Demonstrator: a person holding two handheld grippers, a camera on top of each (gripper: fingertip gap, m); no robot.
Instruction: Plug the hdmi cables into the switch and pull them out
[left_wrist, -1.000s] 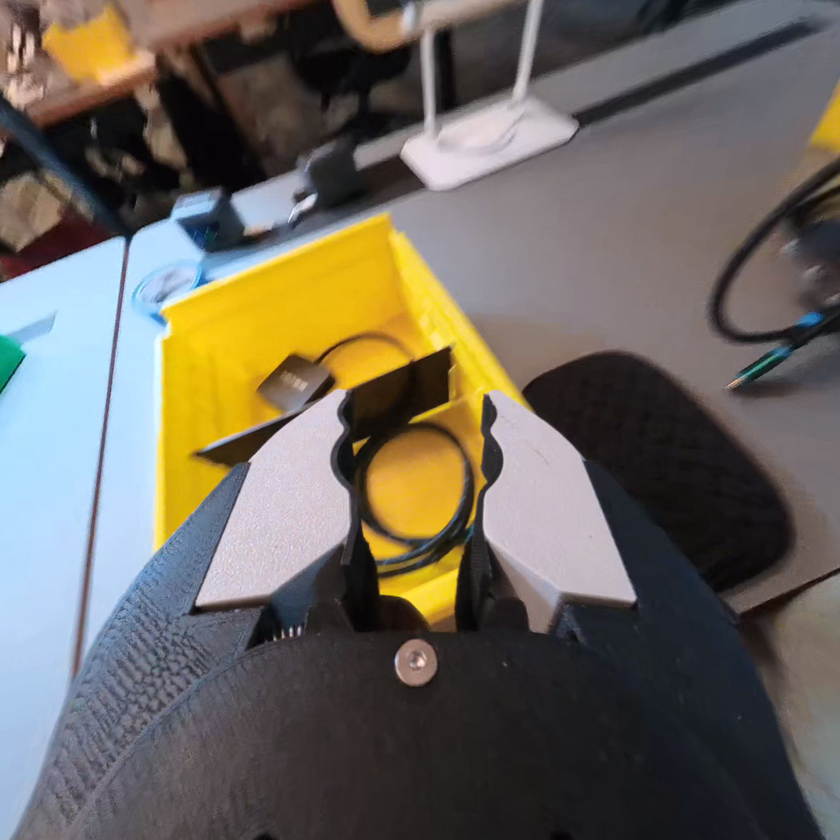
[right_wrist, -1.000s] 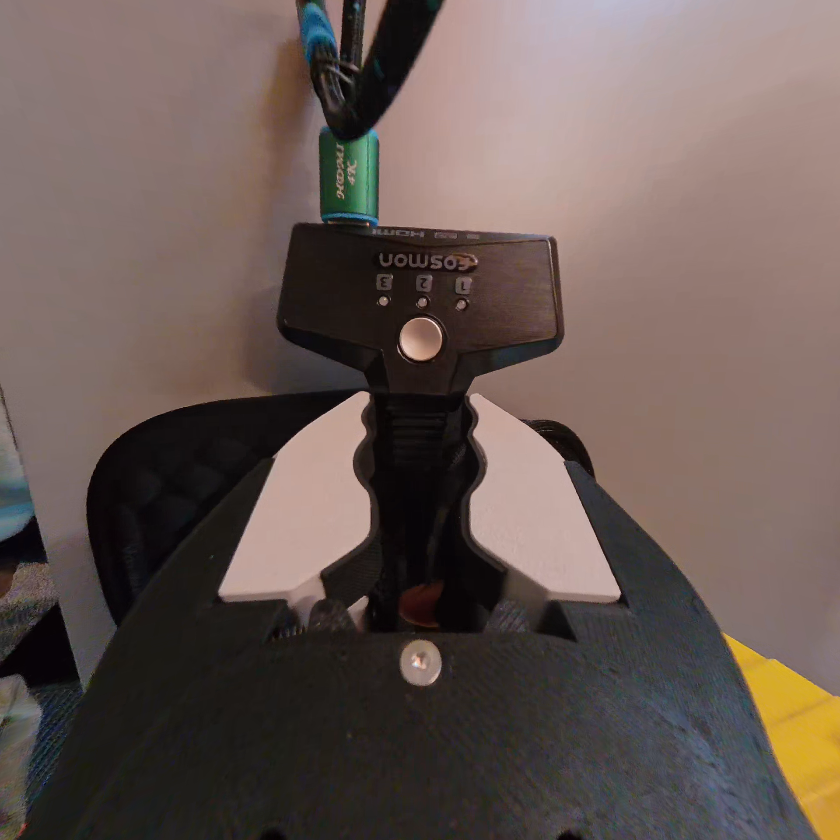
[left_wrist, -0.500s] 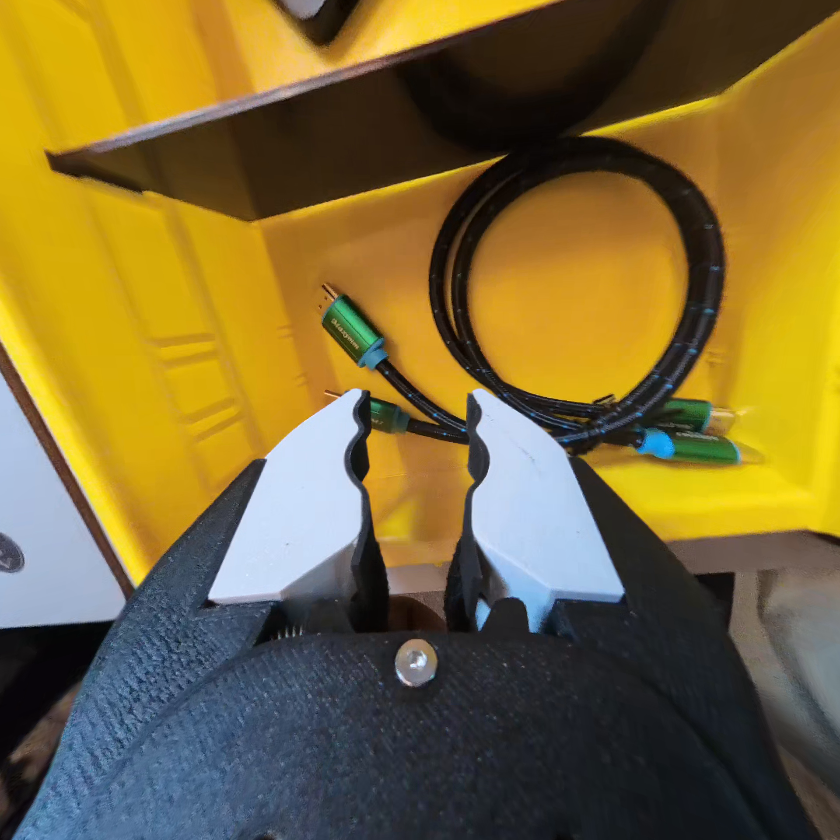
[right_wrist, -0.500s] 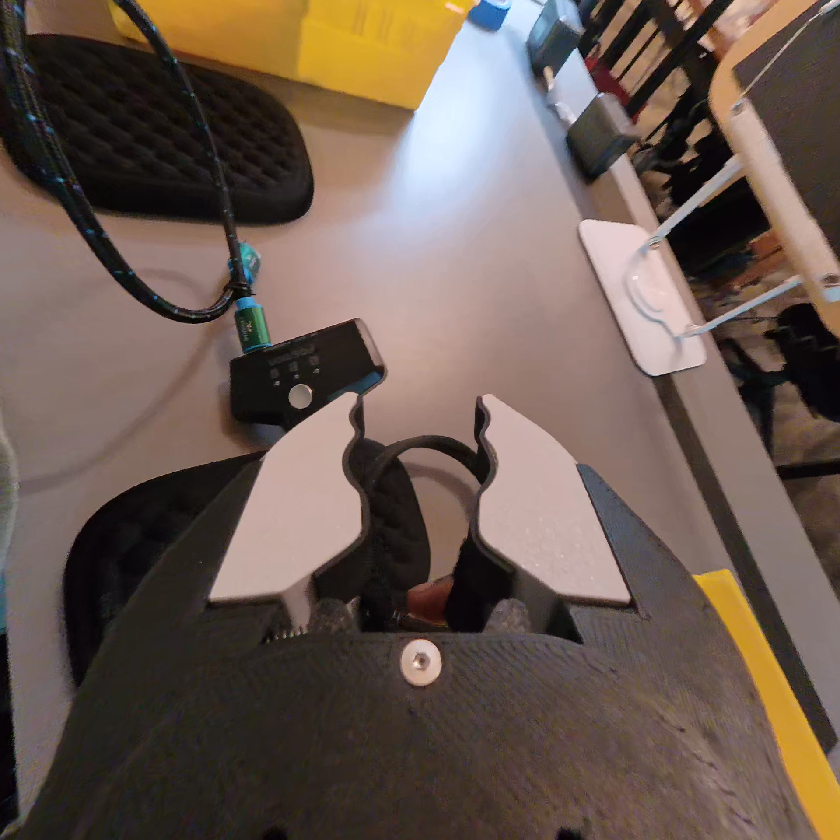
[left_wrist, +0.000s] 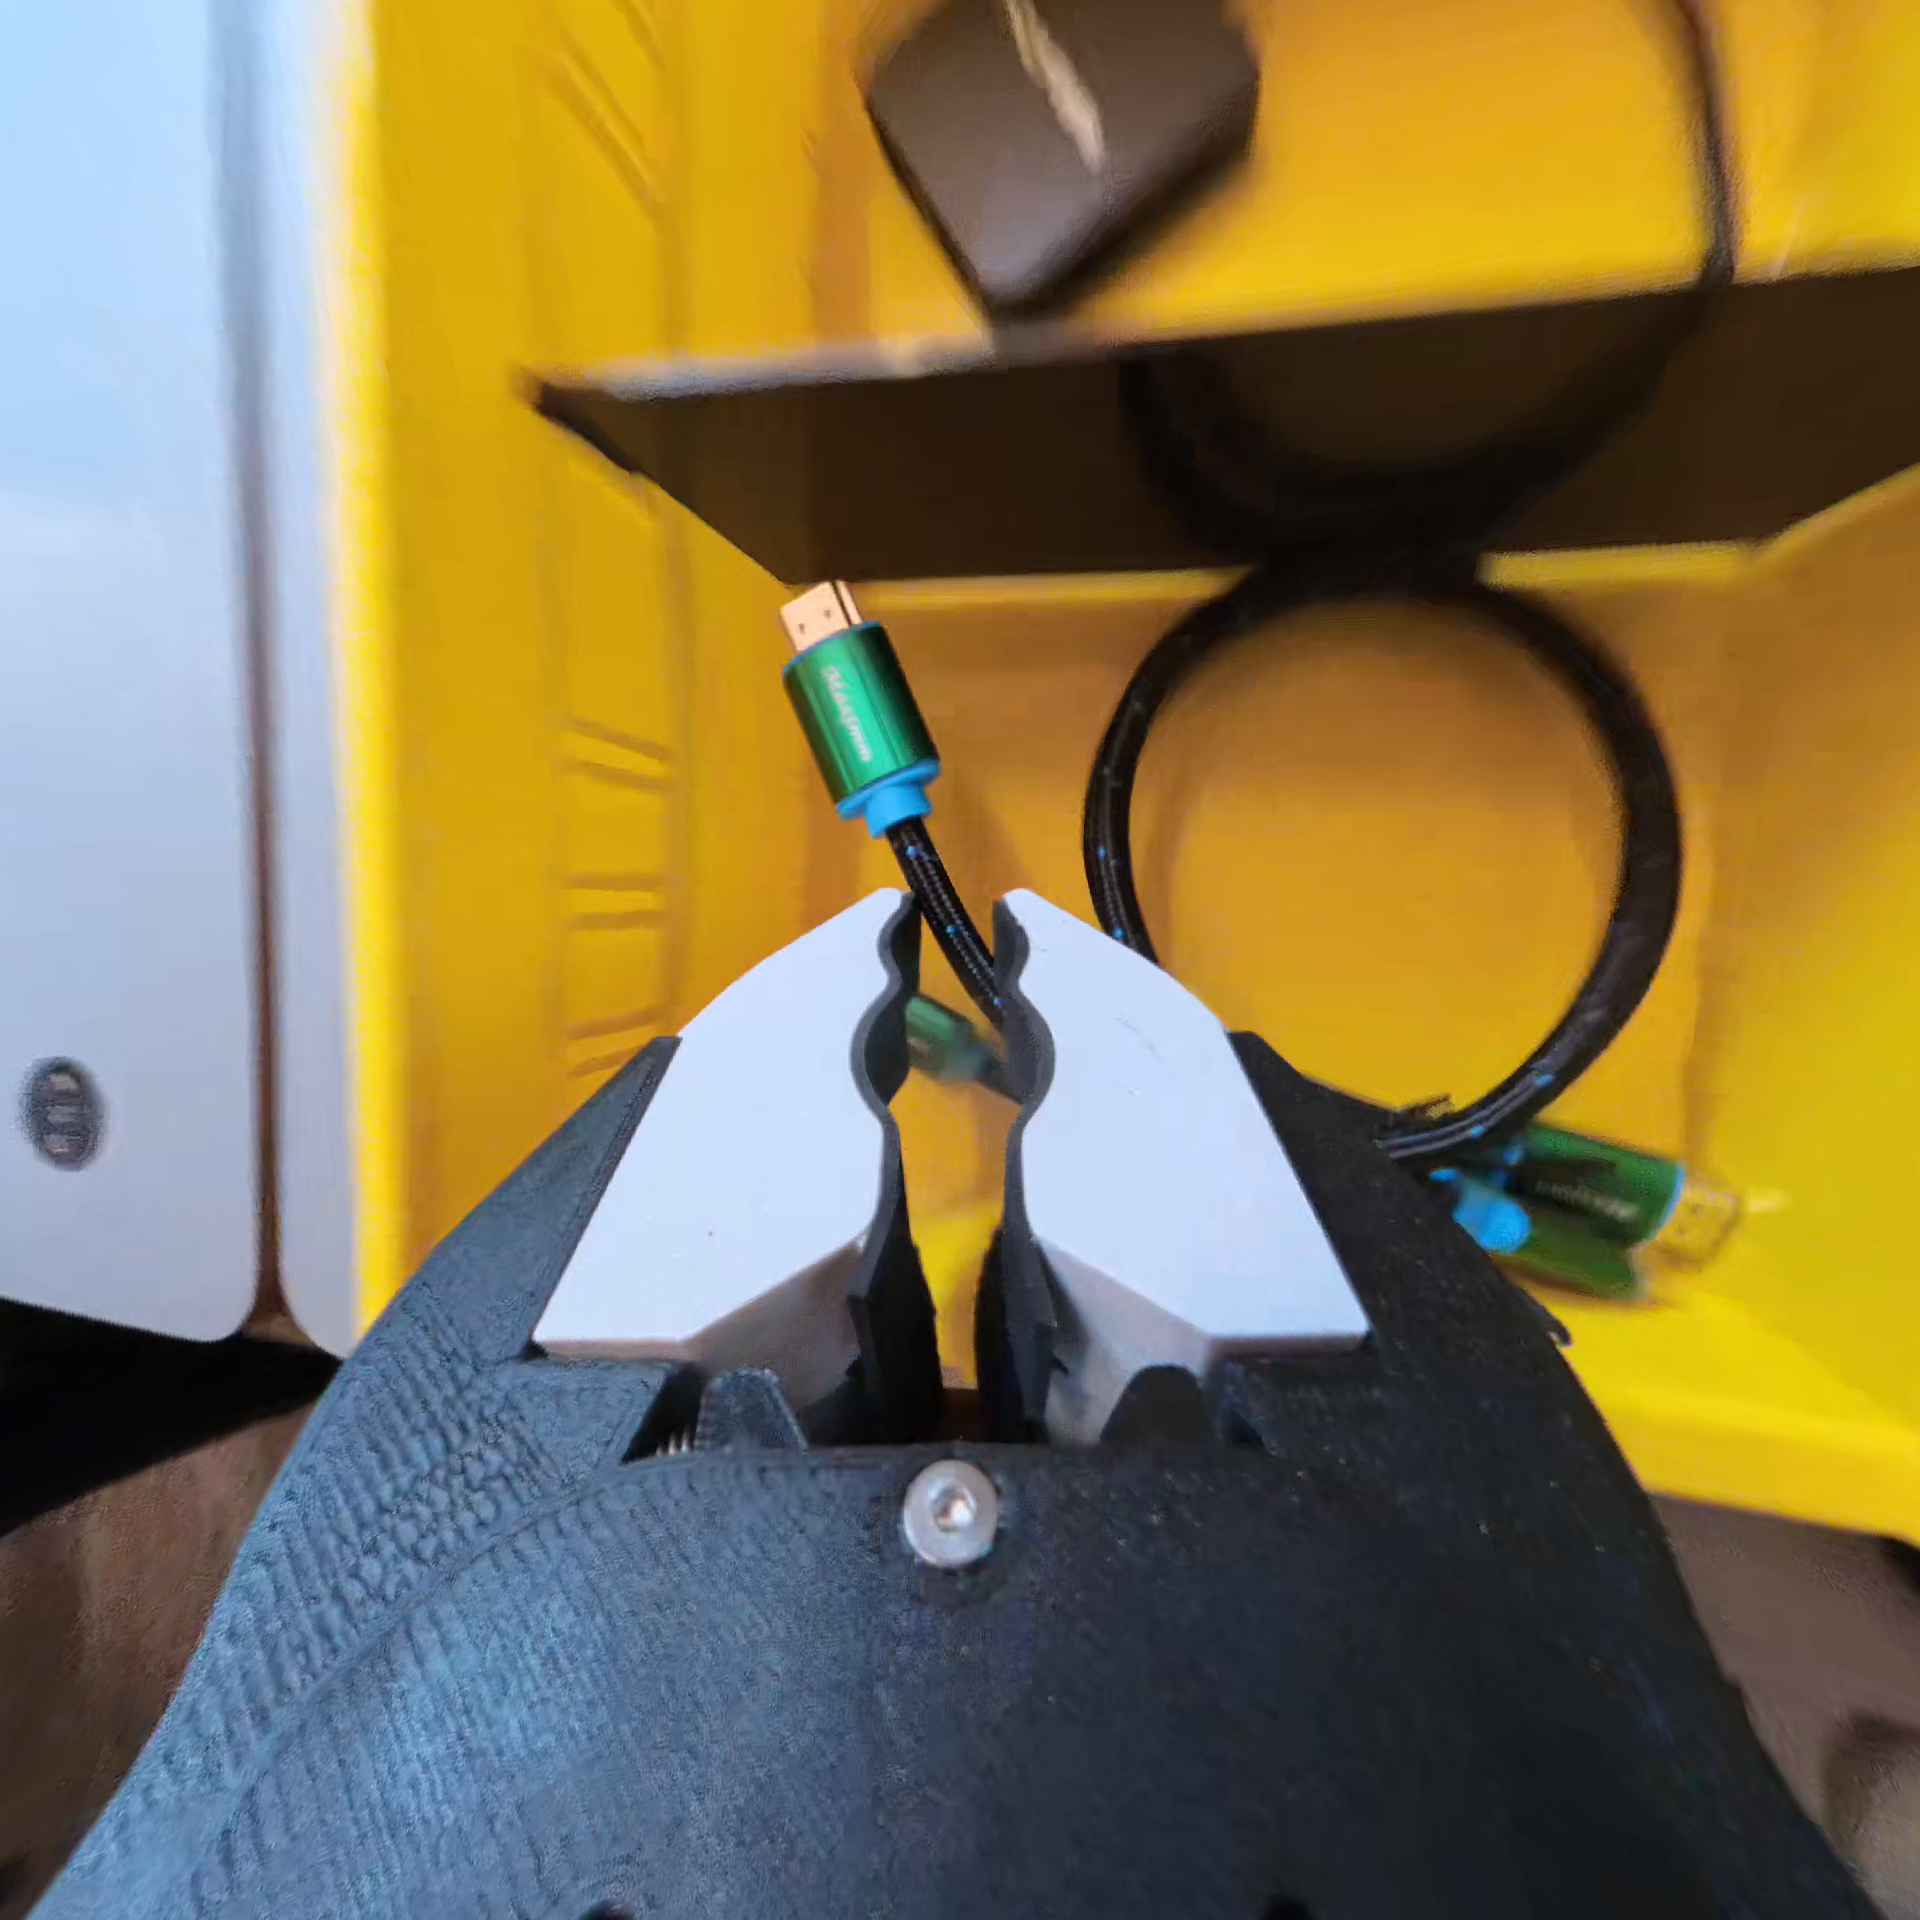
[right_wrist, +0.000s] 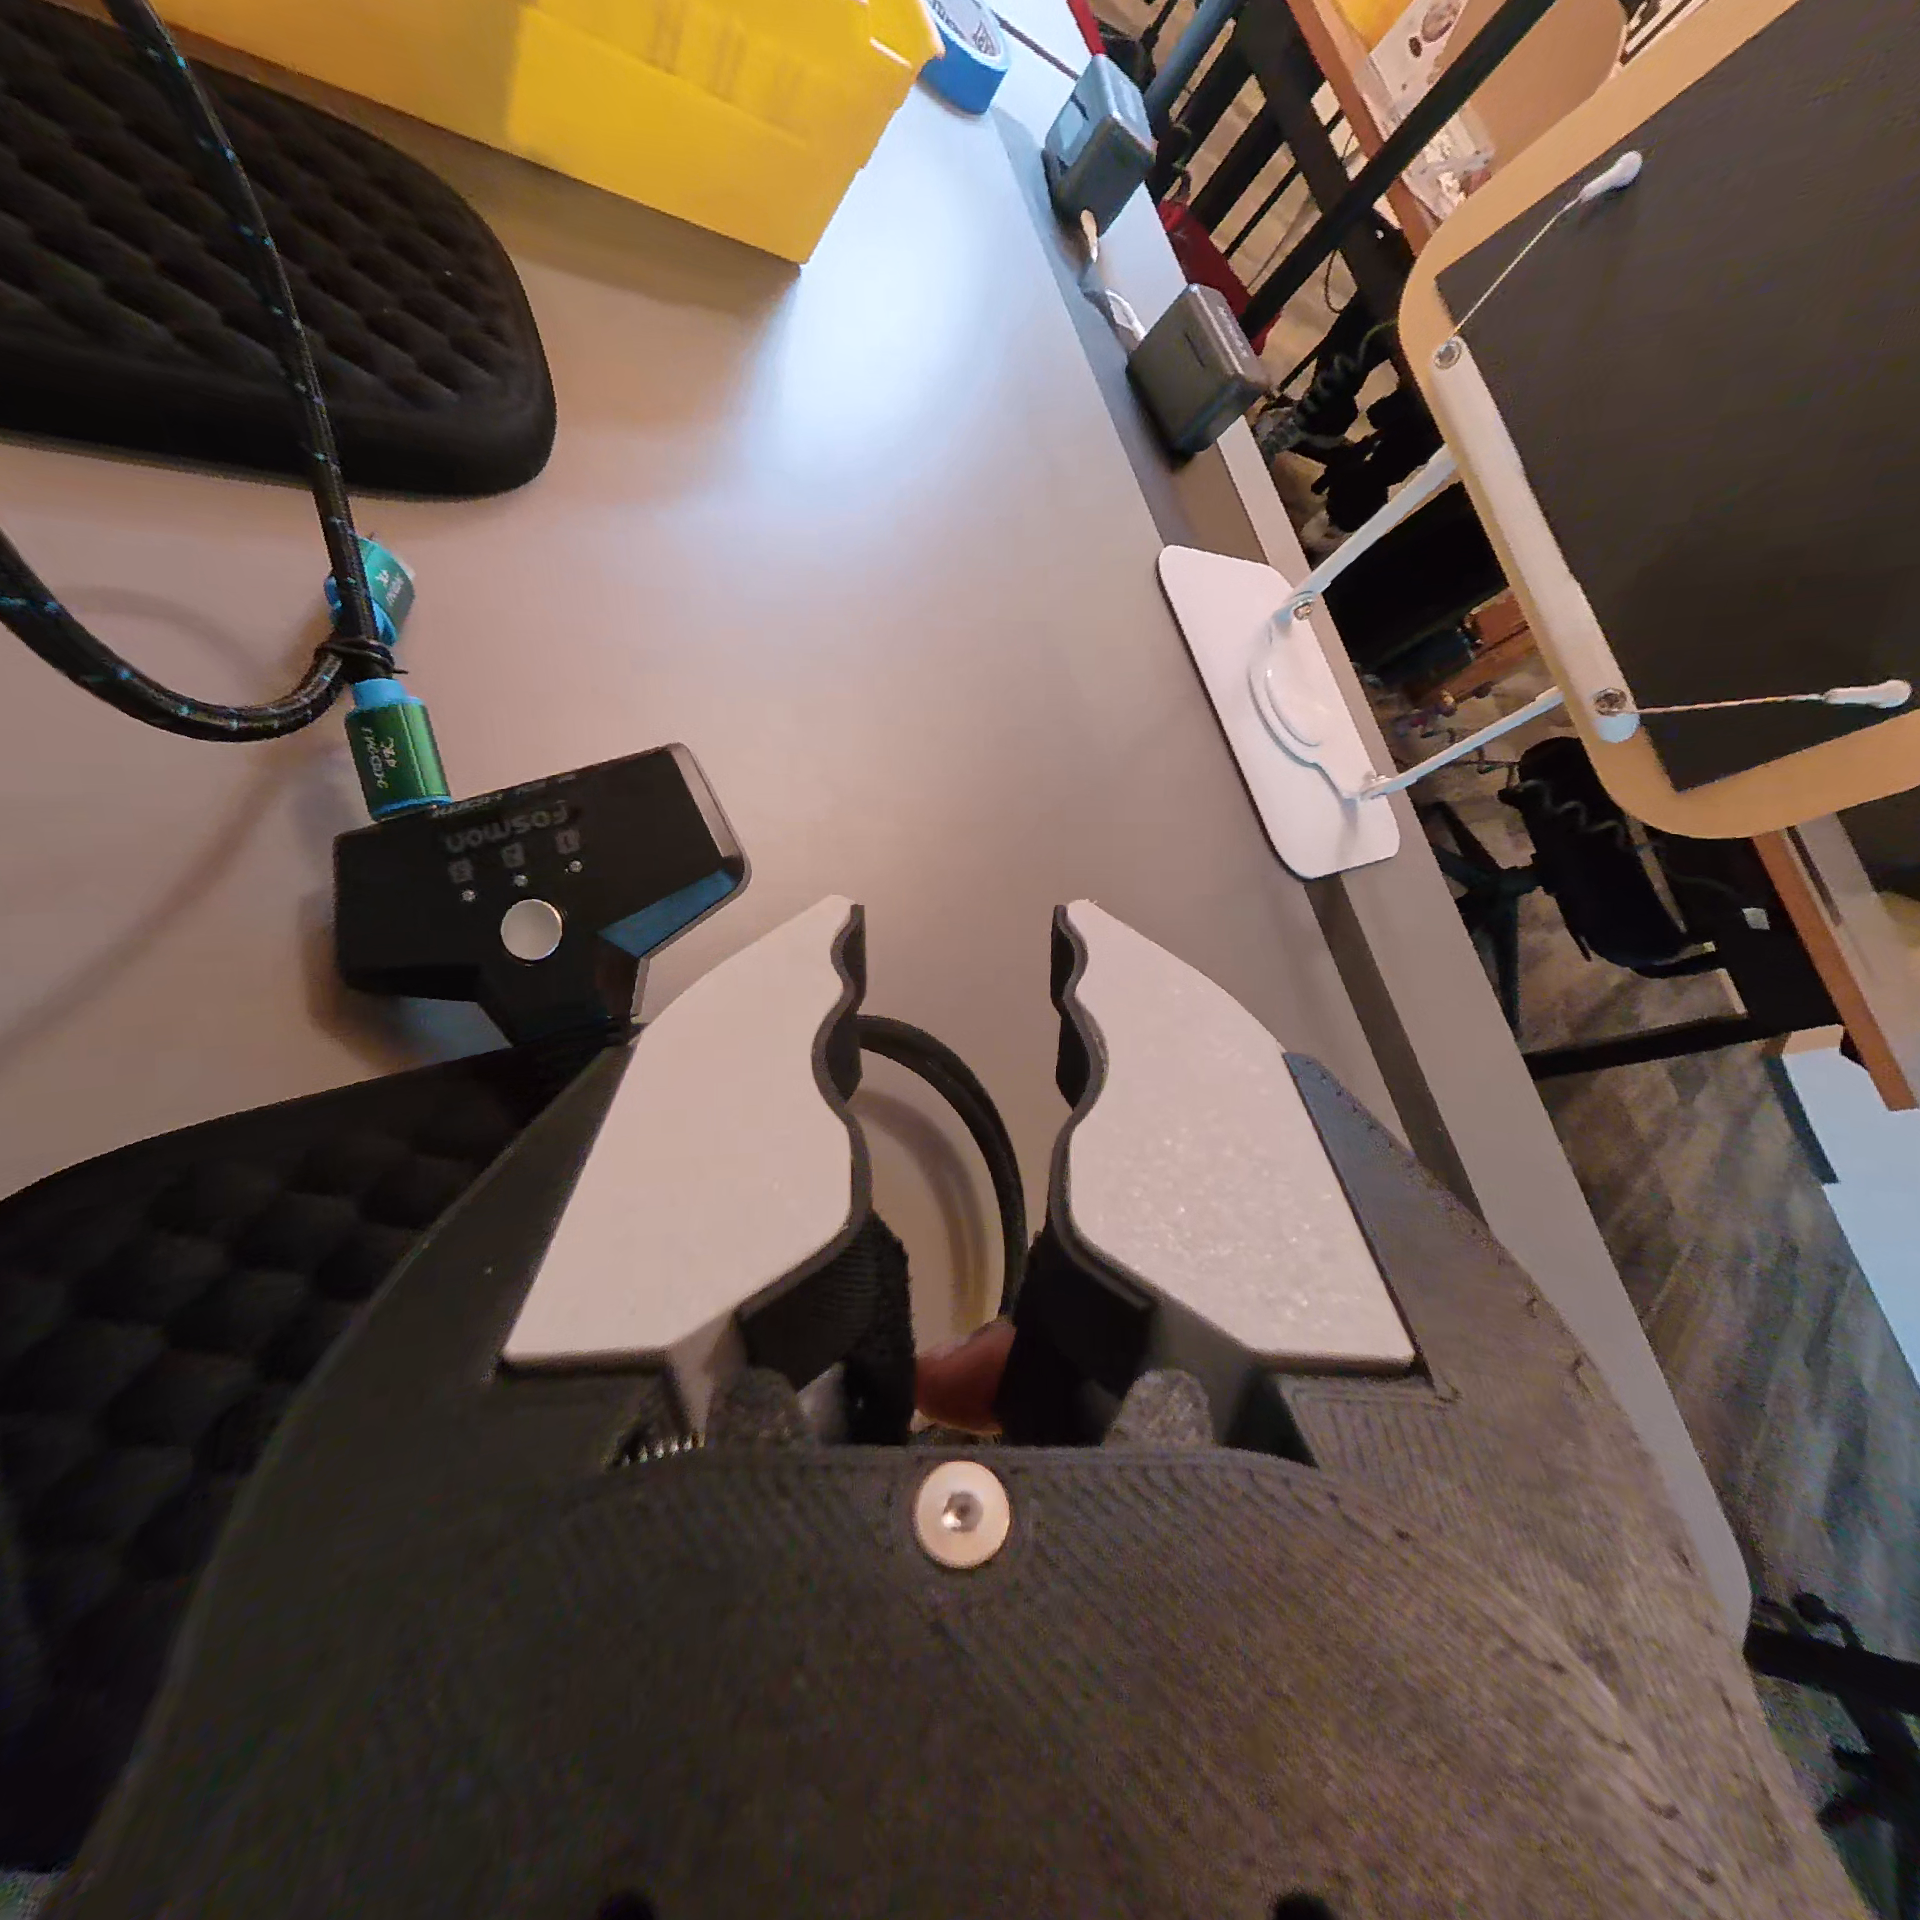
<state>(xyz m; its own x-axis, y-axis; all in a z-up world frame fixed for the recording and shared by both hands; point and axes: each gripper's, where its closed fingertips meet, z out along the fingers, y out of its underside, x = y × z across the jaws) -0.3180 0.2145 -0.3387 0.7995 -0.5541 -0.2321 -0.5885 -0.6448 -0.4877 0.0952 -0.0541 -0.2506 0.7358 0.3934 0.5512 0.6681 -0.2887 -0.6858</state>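
Observation:
My left gripper (left_wrist: 951, 914) is shut on the braided black cord of an HDMI cable, just behind its green plug (left_wrist: 857, 717), which sticks up with its gold tip free. It hangs inside the yellow bin (left_wrist: 499, 623), where more coiled cable (left_wrist: 1621, 883) and two green plugs (left_wrist: 1590, 1195) lie. In the right wrist view the black HDMI switch (right_wrist: 530, 883) lies on the grey table with one green plug (right_wrist: 400, 753) in its left port. My right gripper (right_wrist: 956, 925) is open and empty, just right of the switch, over its black tail cable (right_wrist: 956, 1081).
A black divider (left_wrist: 1039, 468) splits the bin, and a dark box (left_wrist: 1060, 135) lies behind it. Two black mesh pads (right_wrist: 208, 260) lie on the table (right_wrist: 831, 582). The yellow bin (right_wrist: 644, 94), a white stand base (right_wrist: 1278, 707) and small dark boxes (right_wrist: 1195, 364) line the table's edge. About 50 cm separates my left fingertips from my right. The right tips stand about 9 cm off the black HDMI switch (right_wrist: 530, 883).
My left gripper went down into the bin, closed on a cable cord and lifted its plug. My right gripper let go of the switch, opened and moved back to the right.

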